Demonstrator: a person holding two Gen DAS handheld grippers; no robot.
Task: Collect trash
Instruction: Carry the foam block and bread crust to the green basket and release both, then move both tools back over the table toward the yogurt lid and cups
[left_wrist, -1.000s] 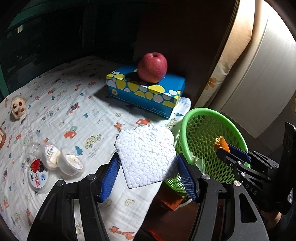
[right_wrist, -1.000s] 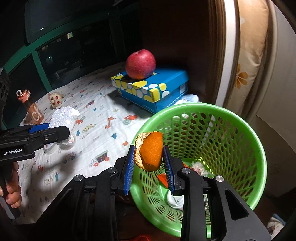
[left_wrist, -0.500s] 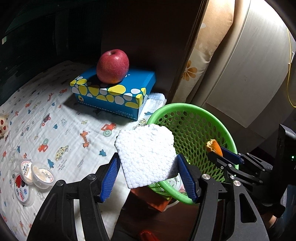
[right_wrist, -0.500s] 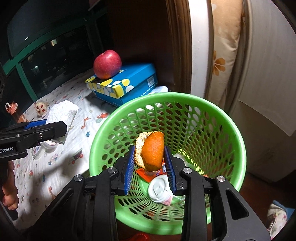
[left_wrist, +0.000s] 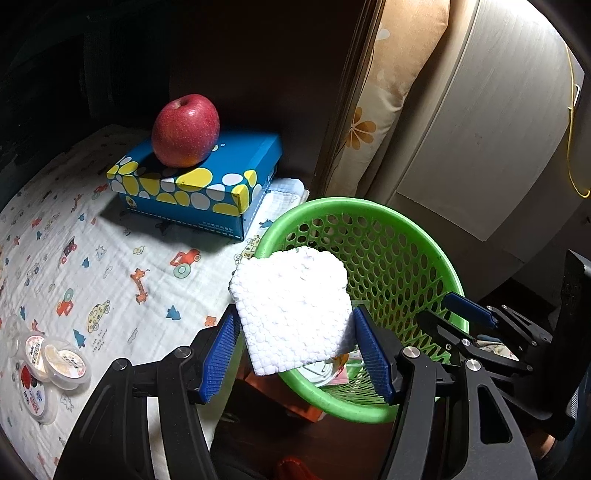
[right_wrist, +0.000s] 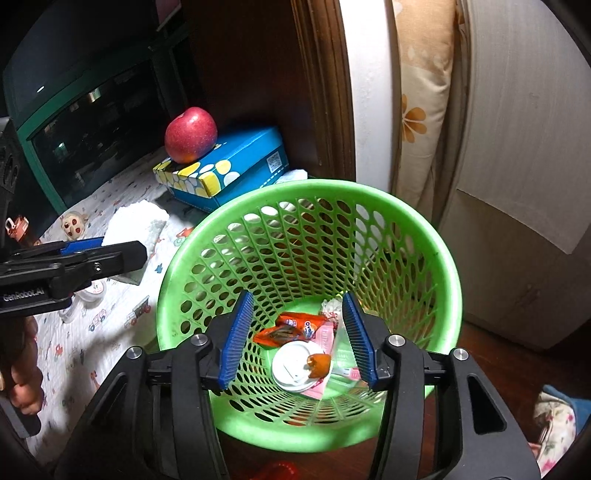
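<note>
My left gripper (left_wrist: 295, 350) is shut on a white foam block (left_wrist: 293, 306) and holds it over the near left rim of the green mesh basket (left_wrist: 391, 218). My right gripper (right_wrist: 297, 338) is open and empty above the same basket (right_wrist: 258, 199). The orange peel (right_wrist: 318, 363) lies inside on a white cup lid (right_wrist: 295, 365), among orange and pink wrappers (right_wrist: 291, 328). The left gripper with the foam block (right_wrist: 135, 221) also shows at the left of the right wrist view.
A red apple (left_wrist: 184, 129) sits on a blue and yellow tissue box (left_wrist: 207, 184) on the printed cloth (left_wrist: 110, 258). Small lidded cups (left_wrist: 48, 362) lie at the left. A cushion (left_wrist: 391, 92) and white cabinet (left_wrist: 498, 129) stand behind the basket.
My right gripper opened and the orange peel dropped into the basket. My left gripper carried the foam block right, over the basket's rim.
</note>
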